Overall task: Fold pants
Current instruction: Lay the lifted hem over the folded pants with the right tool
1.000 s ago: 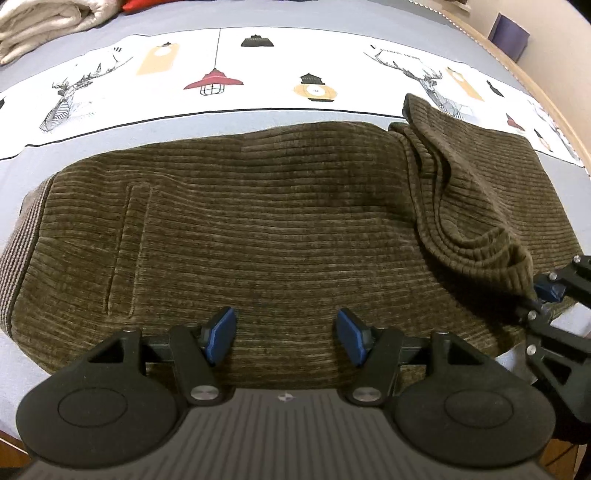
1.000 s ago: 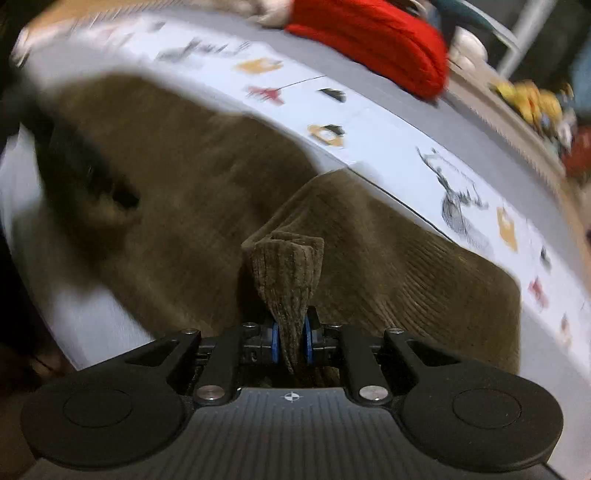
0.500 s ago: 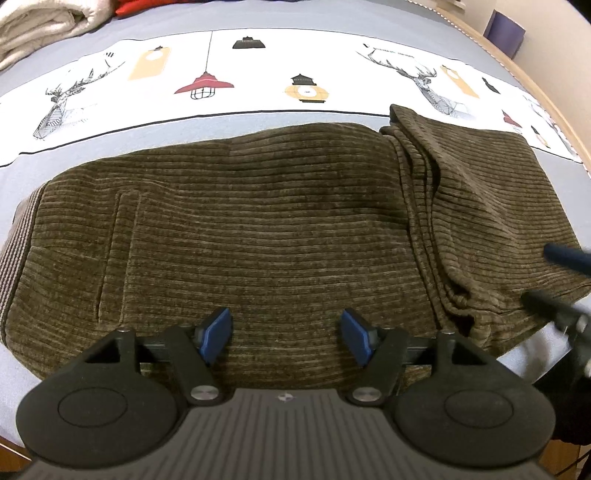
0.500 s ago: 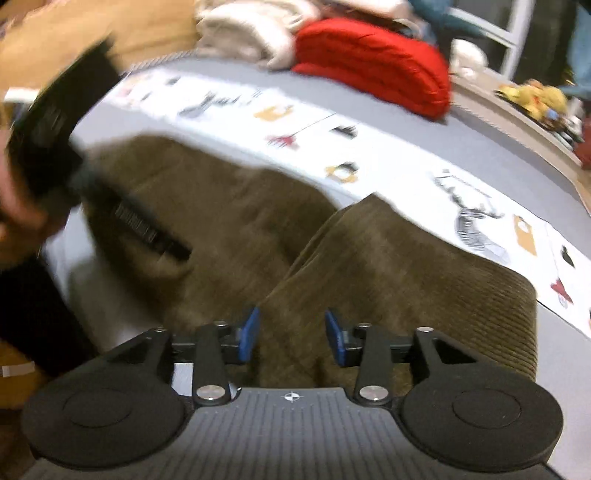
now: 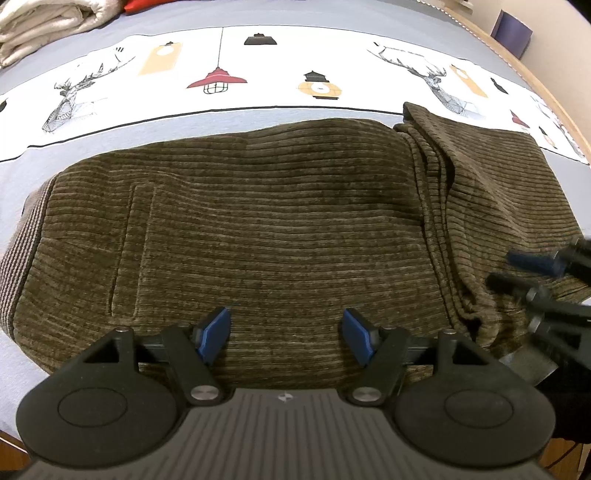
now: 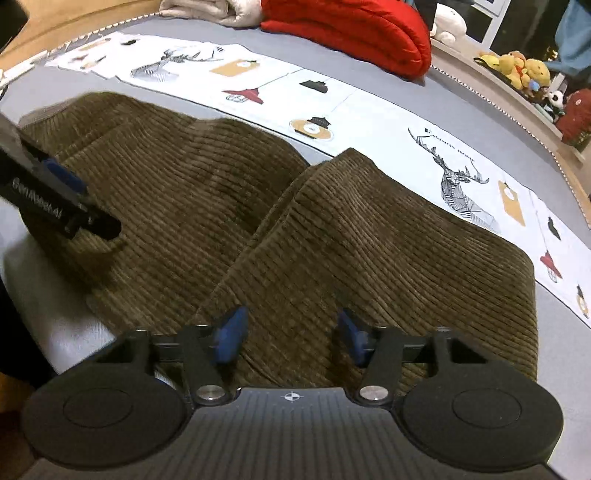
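The olive-brown corduroy pants [image 5: 266,229] lie flat across the near half of the bed [image 5: 332,18], which has a grey sheet, and run along its near edge. One end is folded back over the rest, so a doubled layer with a bunched ridge sits towards the bed's right side in the left wrist view. A striped waistband [image 5: 26,236] shows at the opposite end, and a stitched pocket outline lies just inside it.

Behind the pants a white printed cloth strip [image 5: 280,70] with deer, lamps and lanterns crosses the bed, its near border just beside the pants' far edge. At the far edge of the bed rest a folded red quilt [image 6: 351,29] and a folded cream blanket [image 5: 48,26], side by side.

The left gripper [image 5: 286,334] hovers over the pants near the bed's near edge, its blue pads spread wide with only flat fabric beneath them, nothing pinched. The right gripper [image 6: 290,334] hangs over the folded layer; its jaws are closing, blurred, with cloth below but not clamped between the pads.
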A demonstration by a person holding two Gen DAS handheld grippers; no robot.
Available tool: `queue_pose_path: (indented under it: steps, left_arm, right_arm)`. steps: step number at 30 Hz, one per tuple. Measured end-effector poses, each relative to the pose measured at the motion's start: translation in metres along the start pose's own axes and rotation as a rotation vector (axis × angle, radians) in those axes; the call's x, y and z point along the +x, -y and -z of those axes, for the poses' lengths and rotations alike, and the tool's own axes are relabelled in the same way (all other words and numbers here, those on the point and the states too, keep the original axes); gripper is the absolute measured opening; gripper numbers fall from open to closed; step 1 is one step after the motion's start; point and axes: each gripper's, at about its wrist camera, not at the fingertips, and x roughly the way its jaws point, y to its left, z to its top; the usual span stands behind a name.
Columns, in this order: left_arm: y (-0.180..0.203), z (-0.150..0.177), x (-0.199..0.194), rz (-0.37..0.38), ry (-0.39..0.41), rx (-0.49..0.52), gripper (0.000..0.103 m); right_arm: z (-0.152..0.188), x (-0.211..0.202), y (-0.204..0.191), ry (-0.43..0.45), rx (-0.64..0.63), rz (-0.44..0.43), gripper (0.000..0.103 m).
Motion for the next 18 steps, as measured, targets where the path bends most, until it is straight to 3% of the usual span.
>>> queue_pose_path:
  steps: [1, 4, 10, 14, 15, 17, 18]
  left_arm:
    - [-0.001, 0.0, 0.0, 0.0, 0.0, -0.002, 0.073]
    - [-0.001, -0.001, -0.001, 0.001, 0.002, -0.005, 0.073]
    - [0.003, -0.002, -0.002, 0.009, 0.007, 0.002, 0.073]
    - [0.006, -0.002, -0.001, 0.008, 0.006, 0.005, 0.073]
    - [0.007, -0.002, -0.001, 0.008, 0.006, 0.006, 0.073]
    - [0.007, -0.002, -0.001, 0.007, 0.005, 0.01, 0.073]
    - [0.007, -0.001, -0.001, 0.006, 0.004, 0.011, 0.074]
  right_arm:
    - [-0.001, 0.001, 0.001, -0.01, 0.008, -0.015, 0.0]
    - [0.001, -0.002, 0.001, 0.003, -0.01, -0.022, 0.0]
    - [0.004, -0.038, 0.006, 0.136, -0.007, -0.114, 0.0]
    - [0.009, -0.035, 0.008, 0.079, -0.002, -0.089, 0.001]
    - [0.01, -0.032, 0.009, 0.069, 0.007, -0.067, 0.003]
    - [0.008, -0.029, 0.011, 0.066, 0.024, -0.044, 0.026]
    - [0.007, -0.027, 0.012, 0.066, 0.033, -0.033, 0.054]
